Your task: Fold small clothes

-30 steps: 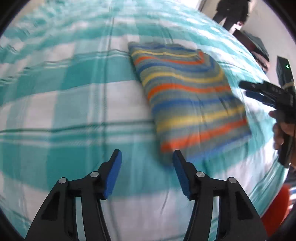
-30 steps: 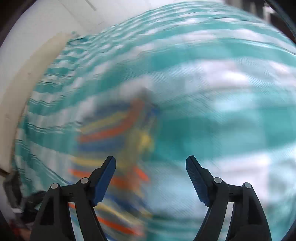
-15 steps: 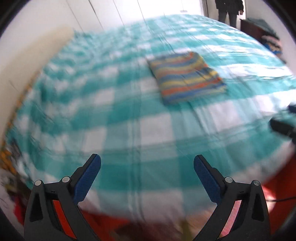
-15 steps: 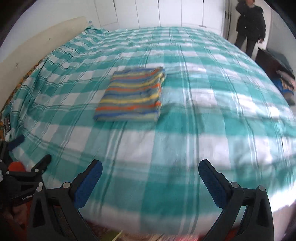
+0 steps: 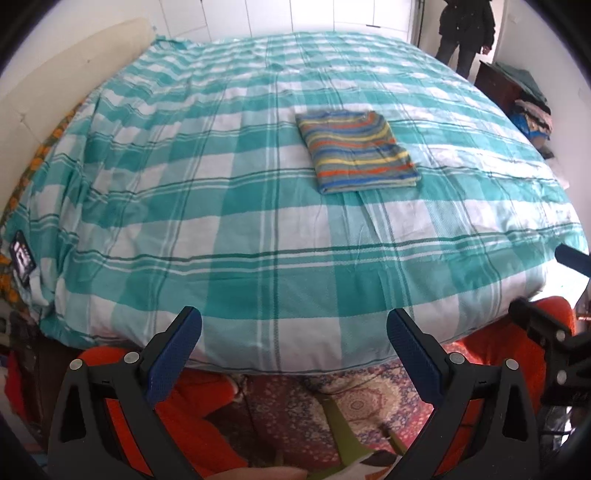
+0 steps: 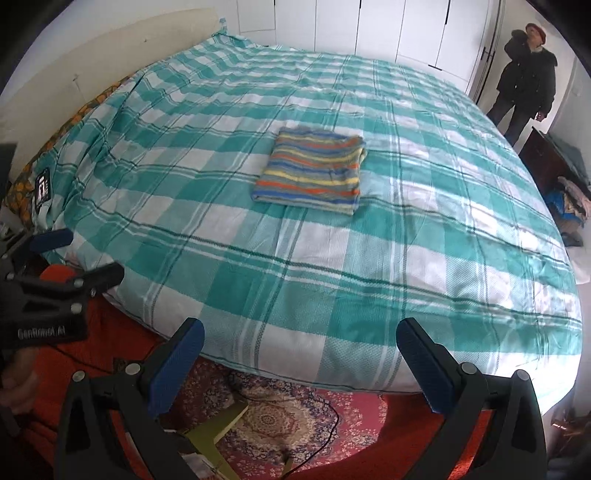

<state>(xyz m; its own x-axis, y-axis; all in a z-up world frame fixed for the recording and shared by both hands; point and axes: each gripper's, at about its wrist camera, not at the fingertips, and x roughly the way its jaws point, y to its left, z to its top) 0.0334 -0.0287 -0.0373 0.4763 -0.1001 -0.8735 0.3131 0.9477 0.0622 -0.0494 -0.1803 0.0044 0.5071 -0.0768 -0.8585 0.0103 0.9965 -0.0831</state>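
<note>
Striped garment (image 5: pixel 357 152) sits folded into a neat rectangle on the bed (image 5: pixel 236 206), toward the middle of the teal-and-white checked cover, flat, edges roughly squared, nothing on top of it. Both grippers are well apart from it, back past the near edge of the bed and over the floor. Left gripper (image 5: pixel 293 338) — jaws spread wide, blue pads facing each other, nothing between them, only the bed edge and patterned rug (image 5: pixel 354 398) showing in the gap. Right gripper (image 6: pixel 300 345) same: jaws wide, empty, pads clear of any cloth. In the right wrist view the left gripper also shows at the left edge, black body with printed lettering, held by a hand (image 6: pixel 16 376) low in the frame; in the left wrist view the right gripper pokes in at the right edge. Orange-red fabric (image 5: pixel 491 354) lies below the bed edge on both sides of the rug. A green-yellow object on the rug under the grippers — cannot tell what it is. A person in a dark coat (image 6: pixel 524 79) stands at the far right corner by white wardrobe doors (image 6: pixel 388 29). A pile of clothes (image 5: pixel 532 118) sits against the right wall beside a dark wooden cabinet (image 5: pixel 495 83).
</note>
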